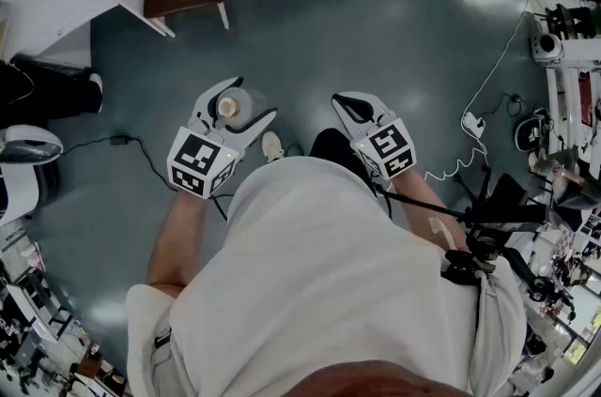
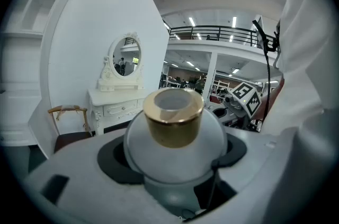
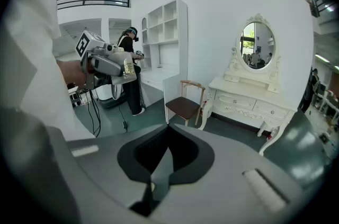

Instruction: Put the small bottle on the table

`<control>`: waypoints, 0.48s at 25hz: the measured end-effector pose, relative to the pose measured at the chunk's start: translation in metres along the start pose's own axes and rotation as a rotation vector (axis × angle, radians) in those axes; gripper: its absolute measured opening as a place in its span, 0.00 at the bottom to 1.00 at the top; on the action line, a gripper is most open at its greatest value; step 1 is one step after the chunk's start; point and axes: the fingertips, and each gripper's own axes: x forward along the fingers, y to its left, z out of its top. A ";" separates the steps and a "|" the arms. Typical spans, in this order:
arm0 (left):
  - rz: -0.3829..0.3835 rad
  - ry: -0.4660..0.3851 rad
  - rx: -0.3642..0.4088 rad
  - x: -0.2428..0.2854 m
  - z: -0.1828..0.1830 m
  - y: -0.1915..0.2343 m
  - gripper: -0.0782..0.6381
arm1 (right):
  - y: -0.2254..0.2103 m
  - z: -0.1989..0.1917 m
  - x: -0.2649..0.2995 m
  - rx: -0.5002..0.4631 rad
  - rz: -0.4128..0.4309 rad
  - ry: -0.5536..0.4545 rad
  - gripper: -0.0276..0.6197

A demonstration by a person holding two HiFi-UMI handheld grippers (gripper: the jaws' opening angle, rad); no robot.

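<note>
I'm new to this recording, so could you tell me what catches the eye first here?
The small bottle, round and frosted with a gold cap, sits clamped in the left gripper above the grey floor. The right gripper beside it is shut and empty. Ahead stands a white dressing table with an oval mirror, a brown-seated chair to its left.

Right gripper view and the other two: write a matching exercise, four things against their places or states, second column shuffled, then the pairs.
1. small round frosted bottle with gold cap
2. right gripper
3. wooden chair with brown seat
4. oval white-framed mirror

A. jaws together, nothing between them
B. atop the white dressing table
C. clamped in the left gripper
D. standing beside the dressing table

Pairs: 1-C, 2-A, 3-D, 4-B.
</note>
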 end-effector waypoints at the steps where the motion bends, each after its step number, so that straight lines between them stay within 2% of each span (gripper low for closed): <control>1: 0.000 0.003 -0.001 -0.002 -0.001 0.000 0.58 | 0.003 0.003 0.001 0.002 -0.001 -0.001 0.04; 6: -0.015 0.014 -0.001 -0.004 0.000 -0.002 0.58 | 0.014 0.015 0.001 -0.005 0.003 -0.002 0.04; 12: -0.036 0.032 0.007 0.006 0.004 0.001 0.58 | -0.001 0.022 -0.002 0.002 -0.042 -0.029 0.04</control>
